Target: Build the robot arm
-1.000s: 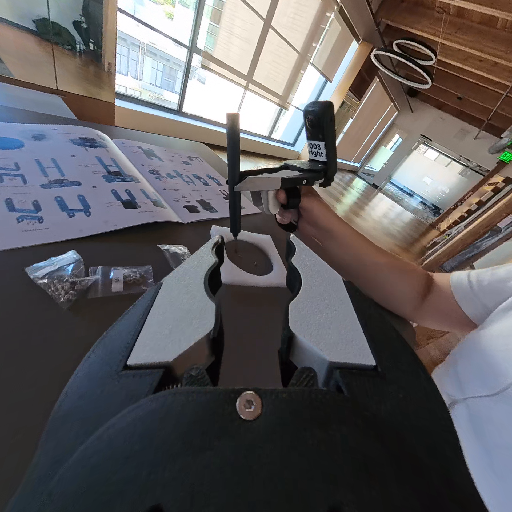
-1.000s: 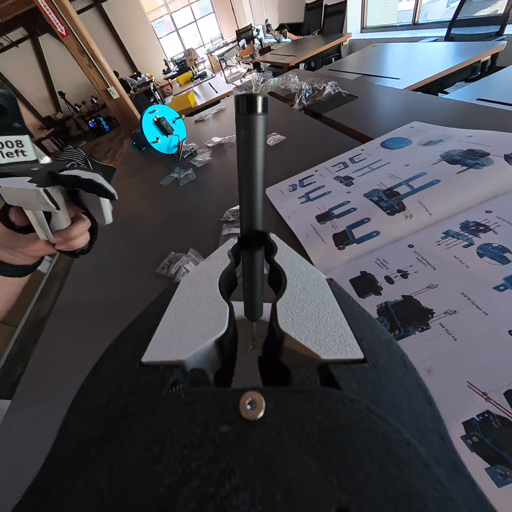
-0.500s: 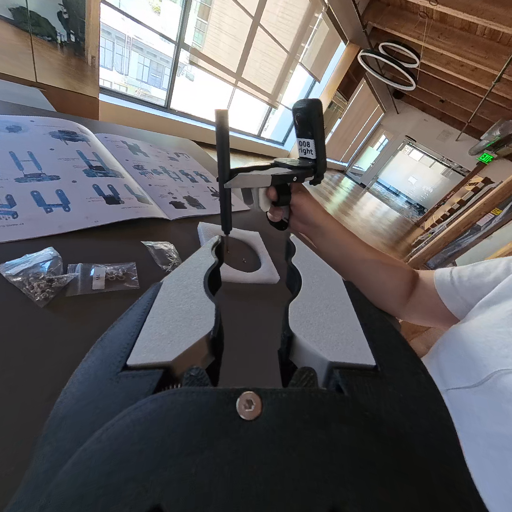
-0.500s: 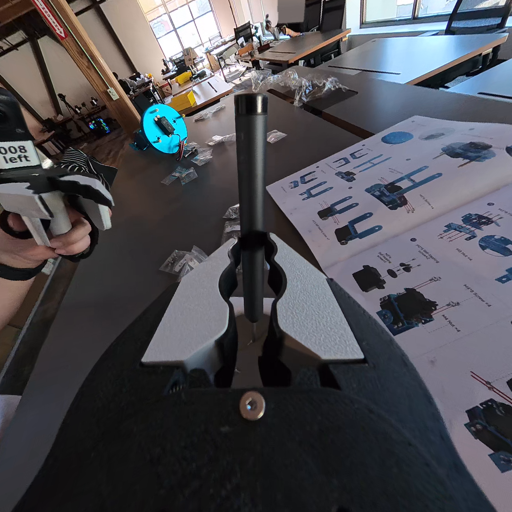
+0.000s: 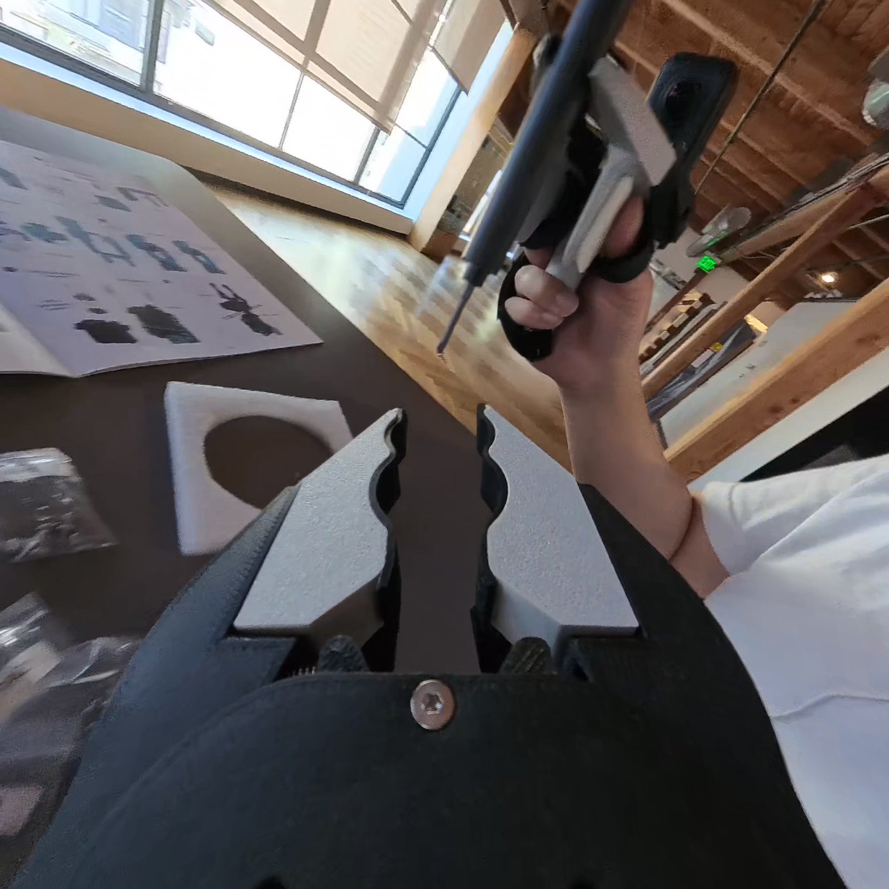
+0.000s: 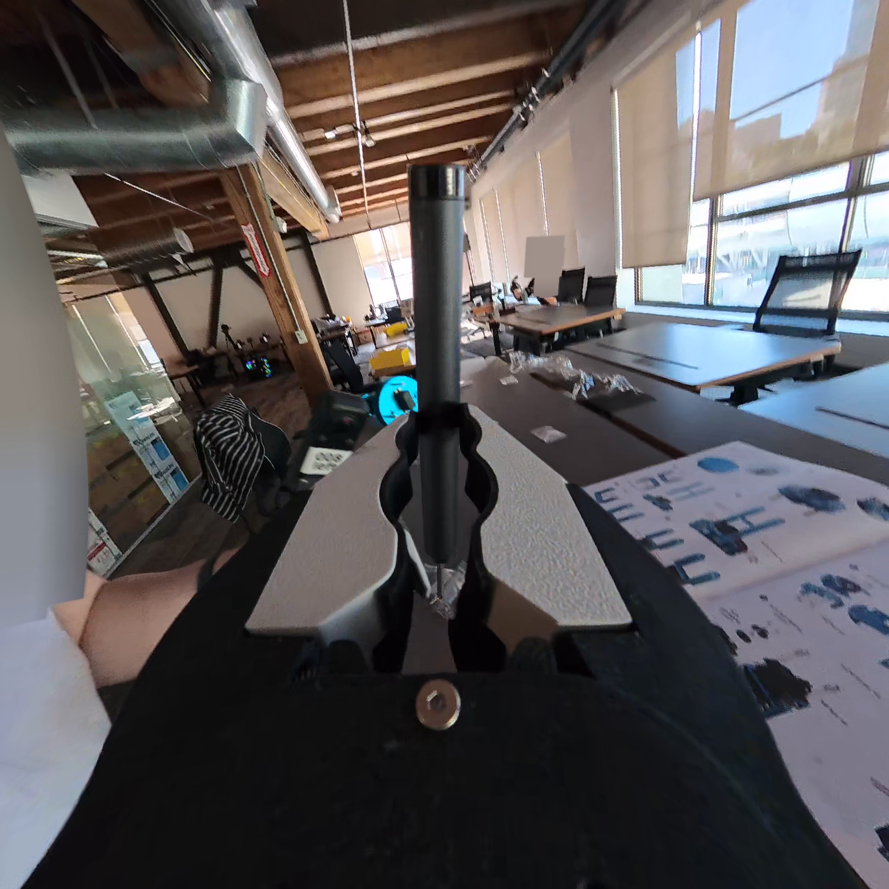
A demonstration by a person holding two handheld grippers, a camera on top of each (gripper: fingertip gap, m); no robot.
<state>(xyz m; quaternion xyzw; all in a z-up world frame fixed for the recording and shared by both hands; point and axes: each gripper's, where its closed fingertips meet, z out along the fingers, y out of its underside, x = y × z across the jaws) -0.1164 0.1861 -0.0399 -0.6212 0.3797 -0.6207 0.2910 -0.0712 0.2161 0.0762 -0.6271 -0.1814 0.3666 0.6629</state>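
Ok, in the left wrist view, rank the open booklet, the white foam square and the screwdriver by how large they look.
1. Open booklet: largest, though cut off at the left edge.
2. White foam square and screwdriver: unsure. The foam covers more area but the left gripper's fingers hide part; the screwdriver is long, thin, raised nearer the camera and cropped at the top.

Booklet (image 5: 120,269): open on the dark table (image 5: 423,490)
Foam square (image 5: 192,481): white, round cutout, beside the booklet
Bags (image 5: 43,505): clear, blurred, possibly small hardware
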